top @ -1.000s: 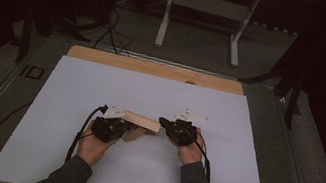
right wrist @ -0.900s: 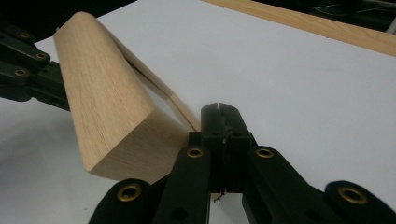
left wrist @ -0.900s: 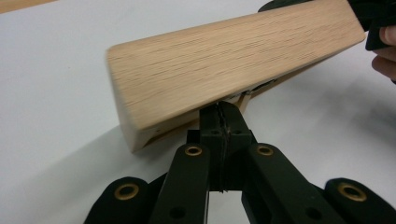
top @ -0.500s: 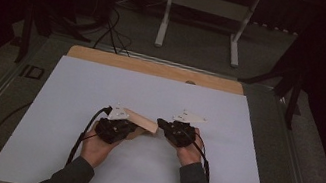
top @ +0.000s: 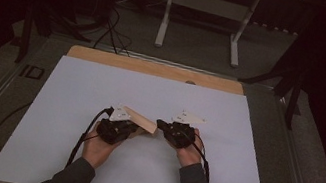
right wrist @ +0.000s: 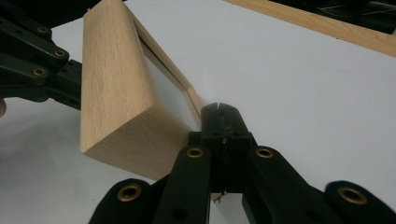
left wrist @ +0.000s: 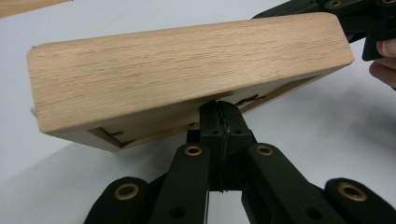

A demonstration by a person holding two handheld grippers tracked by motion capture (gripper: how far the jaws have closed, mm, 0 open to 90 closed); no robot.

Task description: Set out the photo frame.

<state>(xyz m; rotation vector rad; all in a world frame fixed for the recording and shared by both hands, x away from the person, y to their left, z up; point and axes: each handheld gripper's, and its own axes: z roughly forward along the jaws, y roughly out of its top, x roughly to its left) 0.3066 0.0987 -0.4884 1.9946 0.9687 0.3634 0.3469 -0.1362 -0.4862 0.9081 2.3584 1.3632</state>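
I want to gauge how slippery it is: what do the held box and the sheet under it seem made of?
The box looks like pale wood with straight grain lines and a smooth, matte finish, perhaps unvarnished. The sheet is plain matte white, possibly paper or plastic; I cannot tell which.

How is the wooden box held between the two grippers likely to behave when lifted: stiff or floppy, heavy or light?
The wooden box probably stays stiff, being solid-looking board. It seems light for its size, since its underside looks hollow. Pinched on thin edges by the left gripper and right gripper, it may tilt or slip.
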